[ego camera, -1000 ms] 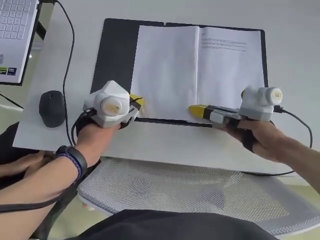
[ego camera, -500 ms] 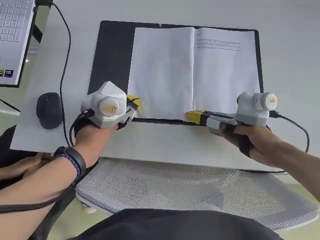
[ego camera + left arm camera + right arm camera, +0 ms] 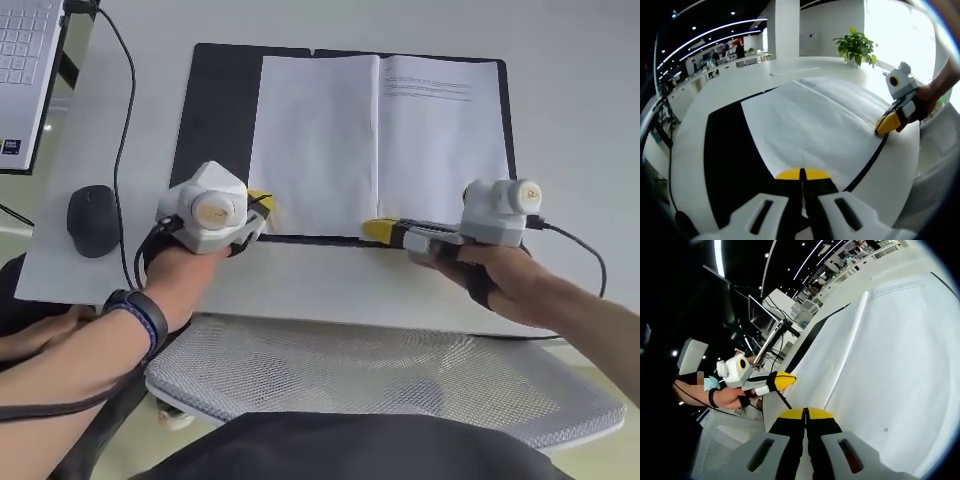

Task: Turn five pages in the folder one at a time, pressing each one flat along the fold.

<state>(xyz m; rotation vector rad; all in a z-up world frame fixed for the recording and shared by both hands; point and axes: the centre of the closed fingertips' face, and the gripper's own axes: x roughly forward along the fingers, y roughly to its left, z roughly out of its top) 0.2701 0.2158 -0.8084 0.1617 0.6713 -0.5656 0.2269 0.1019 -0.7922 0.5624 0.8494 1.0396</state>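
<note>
On the white desk (image 3: 570,120), the black folder (image 3: 215,110) lies open. Its pages look thin, light and floppy, so pinch the right page (image 3: 440,140) gently at its lower corner. The left gripper (image 3: 262,203) and right gripper (image 3: 376,230) sit at the bottom edge, jaws closed, seemingly holding nothing.

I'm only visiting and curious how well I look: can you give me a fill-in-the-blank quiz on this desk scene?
The folder lies ___ on the table, showing two pages.
Printed lines top its ___ page.
The right gripper points its yellow tip at the foot of the ___.
Left of the left gripper sits a dark computer ___.
Missing: open; right; fold; mouse.
</note>
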